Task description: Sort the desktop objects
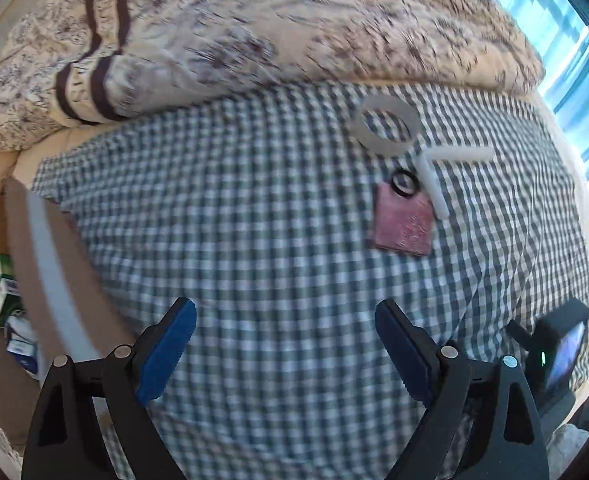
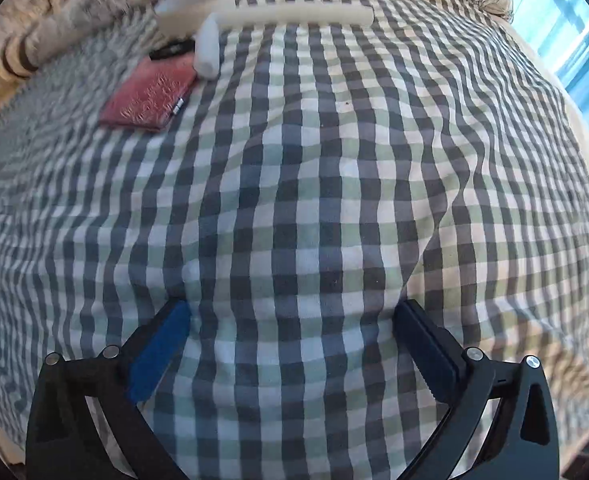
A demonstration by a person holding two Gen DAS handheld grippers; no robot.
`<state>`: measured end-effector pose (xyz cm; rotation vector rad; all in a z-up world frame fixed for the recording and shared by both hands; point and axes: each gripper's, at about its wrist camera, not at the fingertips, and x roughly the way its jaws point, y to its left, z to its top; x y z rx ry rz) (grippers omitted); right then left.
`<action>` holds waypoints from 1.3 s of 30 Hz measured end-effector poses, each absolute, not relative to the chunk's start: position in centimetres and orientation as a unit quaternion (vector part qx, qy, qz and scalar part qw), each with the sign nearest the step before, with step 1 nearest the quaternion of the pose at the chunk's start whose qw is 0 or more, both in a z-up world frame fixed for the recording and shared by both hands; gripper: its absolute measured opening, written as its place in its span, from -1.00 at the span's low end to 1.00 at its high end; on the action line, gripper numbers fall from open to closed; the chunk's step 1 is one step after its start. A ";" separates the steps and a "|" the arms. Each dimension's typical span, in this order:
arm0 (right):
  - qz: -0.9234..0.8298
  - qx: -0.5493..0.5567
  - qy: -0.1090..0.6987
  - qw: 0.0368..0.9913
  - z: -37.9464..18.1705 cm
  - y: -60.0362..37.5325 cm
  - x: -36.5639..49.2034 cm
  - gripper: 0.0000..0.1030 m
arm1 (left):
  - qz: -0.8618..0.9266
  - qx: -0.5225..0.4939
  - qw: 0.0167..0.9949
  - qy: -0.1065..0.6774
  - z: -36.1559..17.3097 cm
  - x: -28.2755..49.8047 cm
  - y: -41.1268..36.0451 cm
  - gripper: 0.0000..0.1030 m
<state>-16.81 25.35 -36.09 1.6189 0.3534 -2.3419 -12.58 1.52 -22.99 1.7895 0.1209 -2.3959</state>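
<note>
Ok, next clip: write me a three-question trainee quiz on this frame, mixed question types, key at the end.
1. True or false: the left gripper holds the red wallet.
2. What lies at the wallet's far edge? A) small black ring B) a spoon C) a mug
3. Fill in: both grippers hang over a ____ cloth.

Key: 1 false, both it and the right gripper are open and empty. 2 A. 3 checked.

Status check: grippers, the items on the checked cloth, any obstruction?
Left gripper and right gripper open, empty. Red notebook, black ring, white ring, two white sticks clustered, untouched. Path clear.
</note>
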 end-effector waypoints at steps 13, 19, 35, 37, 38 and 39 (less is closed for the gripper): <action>-0.807 0.528 0.217 0.155 -32.0 25.4 -18.9 0.99 | -0.785 0.614 0.069 0.032 -26.4 -16.3 3.8 0.82; -0.801 0.465 0.245 0.286 -27.1 26.4 -27.4 1.00 | -0.797 0.603 0.025 0.032 -28.9 -19.4 6.0 0.82; -0.725 0.454 0.377 0.356 -33.4 15.9 -38.4 0.78 | -0.792 0.609 -0.030 0.028 -33.7 -22.7 9.1 0.89; -0.709 0.469 0.378 0.366 -34.7 15.1 -38.5 0.11 | -0.794 0.607 -0.024 0.020 -34.1 -23.0 9.5 0.98; -0.711 0.478 0.356 0.373 -34.7 15.0 -38.6 -0.20 | -0.795 0.606 -0.021 0.021 -34.2 -23.1 9.5 1.00; -0.713 0.488 0.339 0.372 -34.7 15.0 -38.9 -0.27 | -0.796 0.605 -0.019 0.024 -34.4 -23.2 9.6 1.00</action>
